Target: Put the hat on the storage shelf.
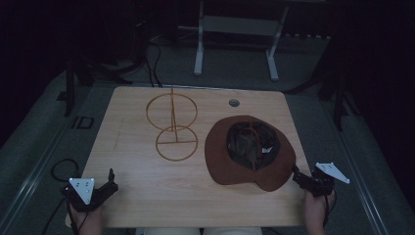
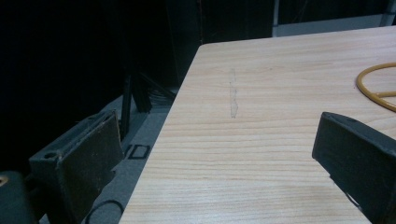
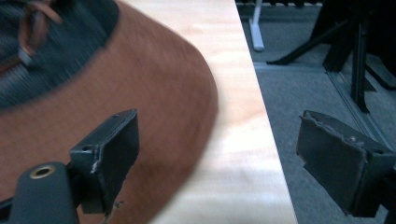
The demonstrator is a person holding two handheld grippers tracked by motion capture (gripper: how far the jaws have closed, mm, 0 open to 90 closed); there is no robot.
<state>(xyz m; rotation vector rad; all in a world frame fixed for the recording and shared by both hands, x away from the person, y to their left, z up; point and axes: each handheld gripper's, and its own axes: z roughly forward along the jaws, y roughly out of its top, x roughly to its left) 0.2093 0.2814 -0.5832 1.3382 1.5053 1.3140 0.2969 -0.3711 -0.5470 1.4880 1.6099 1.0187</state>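
A brown wide-brimmed hat (image 1: pixel 249 152) lies crown down on the right side of the wooden table (image 1: pixel 147 191), its dark lining facing up. A gold wire stand (image 1: pixel 172 128) with two rings rests at the table's middle. My left gripper (image 1: pixel 110 180) sits at the near left corner, open and empty; in the left gripper view (image 2: pixel 219 123) its jaws stand wide over bare wood, with a piece of the gold ring (image 2: pixel 373 86) at the right. My right gripper (image 1: pixel 297 175) is open at the hat's near right brim. In the right gripper view (image 3: pixel 219 123) one jaw hovers over the brim (image 3: pixel 140 93) and the other past the table edge.
A small grey grommet (image 1: pixel 234 103) sits in the table's far side. White desk legs (image 1: pixel 198 54) stand on the grey floor beyond. Dark stand legs (image 3: pixel 355 60) rise right of the table. Cables (image 1: pixel 61 169) lie on the floor at left.
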